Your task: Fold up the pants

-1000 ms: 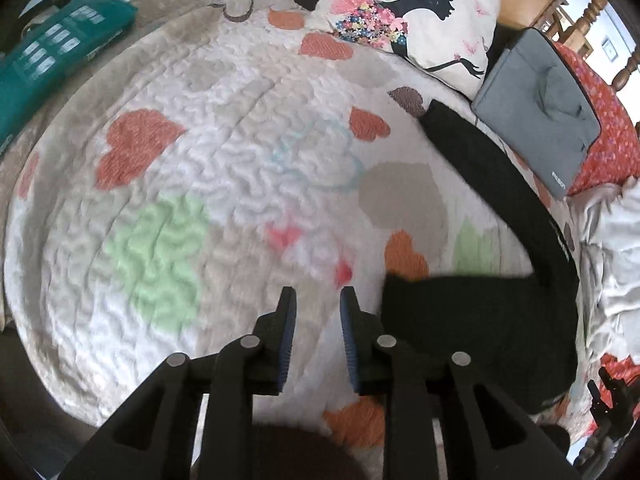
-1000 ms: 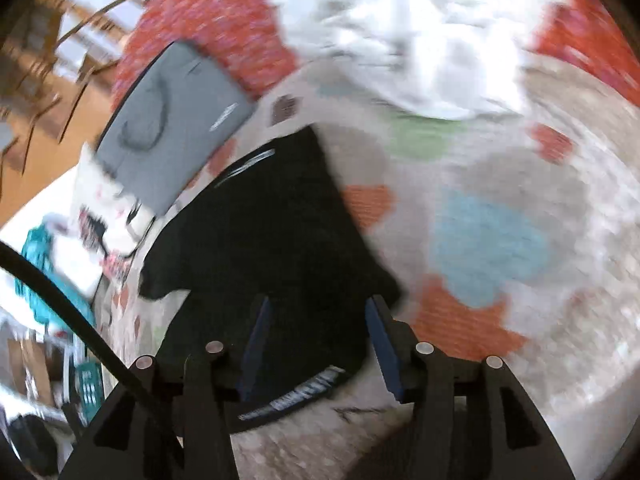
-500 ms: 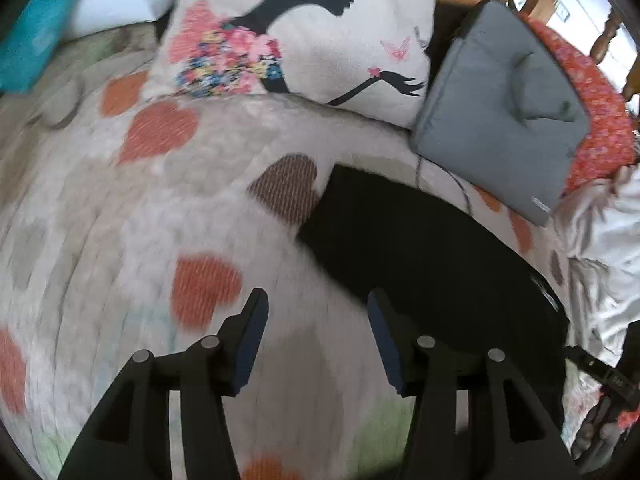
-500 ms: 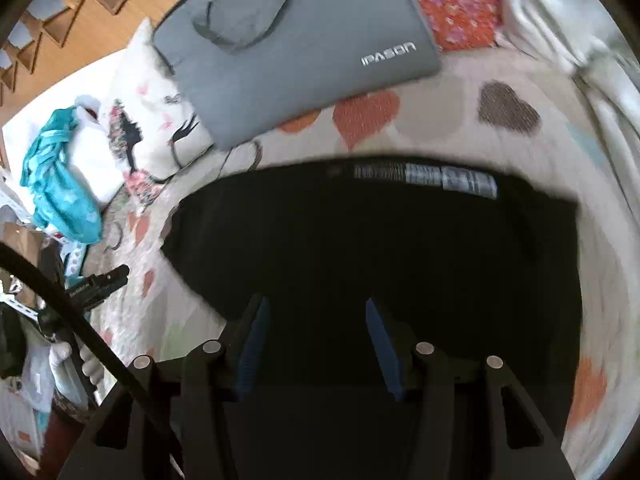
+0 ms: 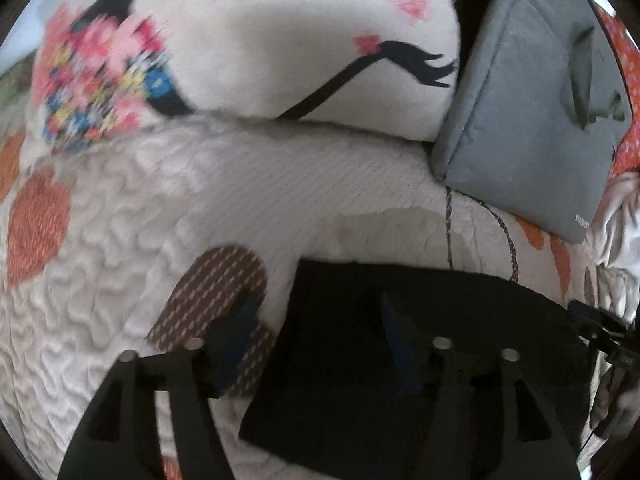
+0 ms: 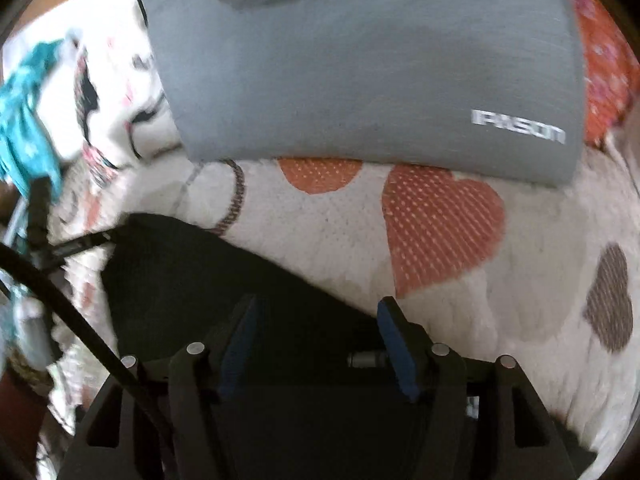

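Heart-print quilt (image 5: 120, 248), black pants (image 5: 460, 320) beneath both parted jaws

Heart-print quilt (image 5: 120, 264), printed pillow (image 5: 280, 40), grey bag (image 6: 360, 60), possibly padded

Both wrist cameras look steeply down along their fingers (image 5: 240, 332) (image 6: 394, 340), close over the heart-print quilt (image 5: 100, 264) (image 6: 320, 240). Both views share the black pants (image 5: 400, 380) (image 6: 192, 280) at lower frame and the grey bag (image 5: 528, 92) (image 6: 360, 60) above; the left view adds the printed pillow (image 5: 260, 40) at upper left.
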